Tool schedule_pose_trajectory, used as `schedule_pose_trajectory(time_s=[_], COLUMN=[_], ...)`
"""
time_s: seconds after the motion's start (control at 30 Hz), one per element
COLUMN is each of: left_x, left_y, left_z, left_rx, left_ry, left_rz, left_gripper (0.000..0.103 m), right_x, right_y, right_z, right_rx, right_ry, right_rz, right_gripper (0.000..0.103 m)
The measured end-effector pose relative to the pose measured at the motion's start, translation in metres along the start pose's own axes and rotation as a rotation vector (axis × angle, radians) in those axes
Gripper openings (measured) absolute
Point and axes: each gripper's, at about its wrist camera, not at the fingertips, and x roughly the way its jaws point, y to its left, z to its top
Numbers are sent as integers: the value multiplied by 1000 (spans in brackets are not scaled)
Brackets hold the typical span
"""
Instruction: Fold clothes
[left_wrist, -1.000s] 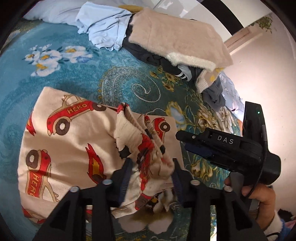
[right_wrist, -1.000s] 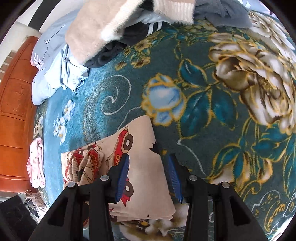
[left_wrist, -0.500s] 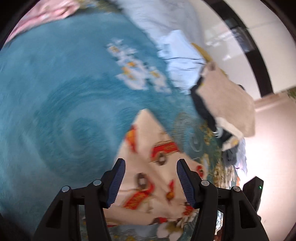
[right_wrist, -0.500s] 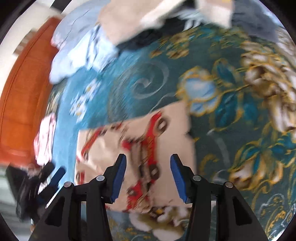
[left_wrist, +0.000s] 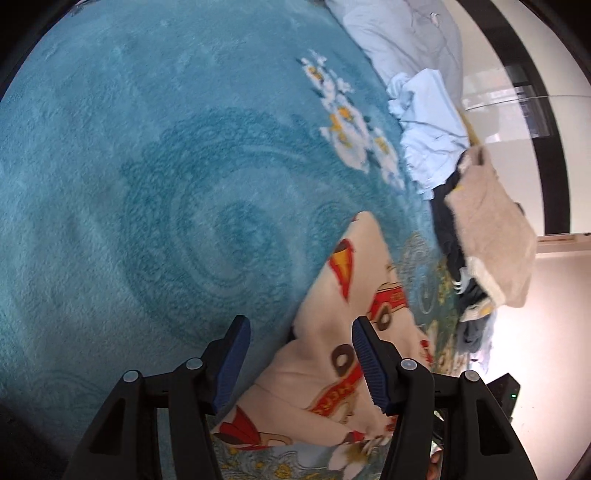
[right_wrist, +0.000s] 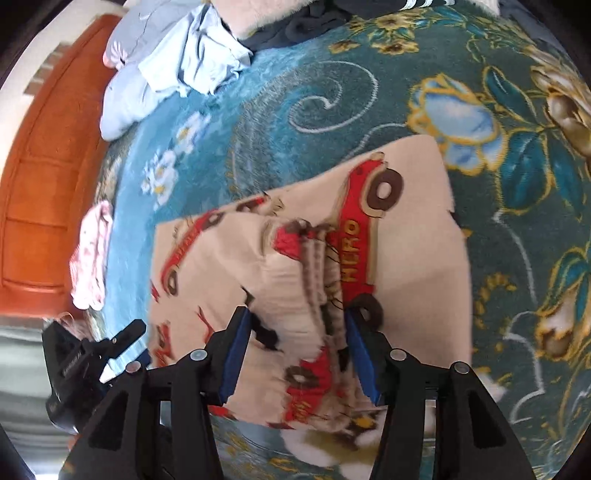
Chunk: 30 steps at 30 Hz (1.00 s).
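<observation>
Both jaws spread; car-print garment (right_wrist: 413, 258) lies between them.

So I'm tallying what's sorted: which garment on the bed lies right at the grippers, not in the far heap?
The cream fire-truck print garment, lying apart from the heap; the pale blue shirt and beige fuzzy sweater are piled far off.

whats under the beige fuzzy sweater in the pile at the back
In the left wrist view, the beige fuzzy sweater lies on top of dark navy clothing, with a light blue shirt beside it. Whatever lies deeper in the pile is covered.
</observation>
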Motion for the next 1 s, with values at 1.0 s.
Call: schedule_pose_trajectory(time_s=[1.0], left_x=[40], left_y=[-47], left_z=[-21], left_rx=[189], left_ry=[265], left_rz=[-101], left_gripper=[62], right_x=[-33], right_y=[-40], right_z=[30], right_rx=[21], right_ry=[27], right_rz=[-68], right_gripper=[18])
